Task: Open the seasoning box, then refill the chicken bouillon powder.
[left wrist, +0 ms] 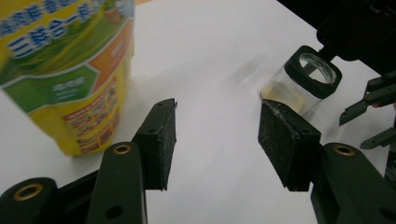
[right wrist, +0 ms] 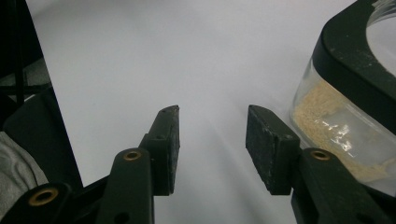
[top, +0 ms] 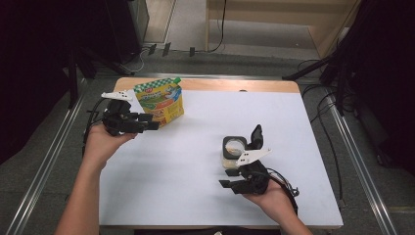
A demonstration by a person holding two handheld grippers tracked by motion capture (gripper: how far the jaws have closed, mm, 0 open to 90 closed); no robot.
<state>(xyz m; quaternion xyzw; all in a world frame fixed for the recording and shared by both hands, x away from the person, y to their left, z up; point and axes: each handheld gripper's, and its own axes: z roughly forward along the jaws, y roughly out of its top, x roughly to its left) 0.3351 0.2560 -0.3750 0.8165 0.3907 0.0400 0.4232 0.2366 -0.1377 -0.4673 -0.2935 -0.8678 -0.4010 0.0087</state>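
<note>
White tabletop (top: pixel 195 161) seen from above, with a person's two forearms reaching in from the near edge, each hand carrying a black claw.

Right claw (top: pixel 226 185) near the middle-right of the tabletop, pointing towards the left of the high view. Released, pads apart, nothing between them. Just beside it, on its far side, a small clear jar (top: pixel 234 147). In the right gripper view, right claw (right wrist: pixel 212 126) aimed past the jar (right wrist: pixel 341 126), which sits off to the right of the right-hand pad, close but not touching. Judged from this: a swing to the claw's right needed before any grip.

Jar standing upright, long axis vertical. Squarish black collar around an open mouth, black flip lid (top: pixel 256 134) hinged back at its right side. Pale tan granules in the bottom part only, glass clear above.

Left claw (top: pixel 151 122) at the far-left of the tabletop, likewise released and empty. Right next to it, an upright yellow and green pouch (top: pixel 161 100) with printed panels in orange and white. In the left gripper view, pouch (left wrist: pixel 60 74) to the left of the left claw (left wrist: pixel 217 116), outside the pads; jar (left wrist: pixel 303 84) well beyond, across bare tabletop.

Right hand clearly nearer the jar, left hand nearer the pouch.
</note>
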